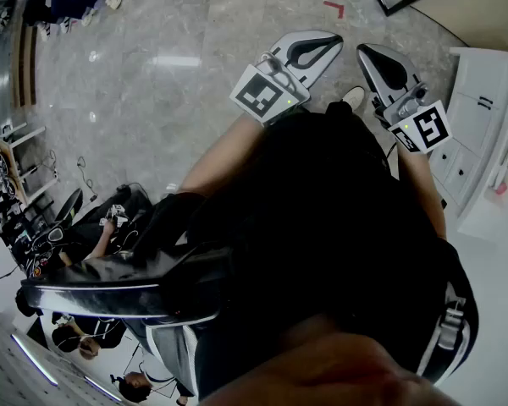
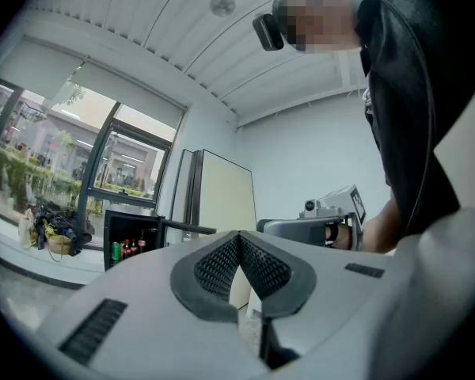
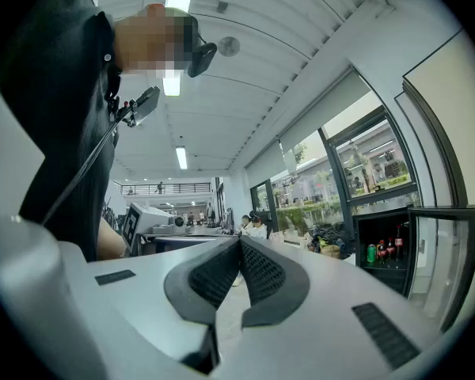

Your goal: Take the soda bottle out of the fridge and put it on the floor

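Nearest the lens, the left gripper (image 2: 239,237) and the right gripper (image 3: 239,241) are each seen with jaws closed and nothing between them. The soda bottle (image 3: 397,242) is judged to stand inside the open fridge (image 3: 380,279), well apart from both, beside a green can (image 3: 371,252). Risk: if the jaws are not opened before the reach, the bottle may be toppled. The crowded neighbours may also be knocked.
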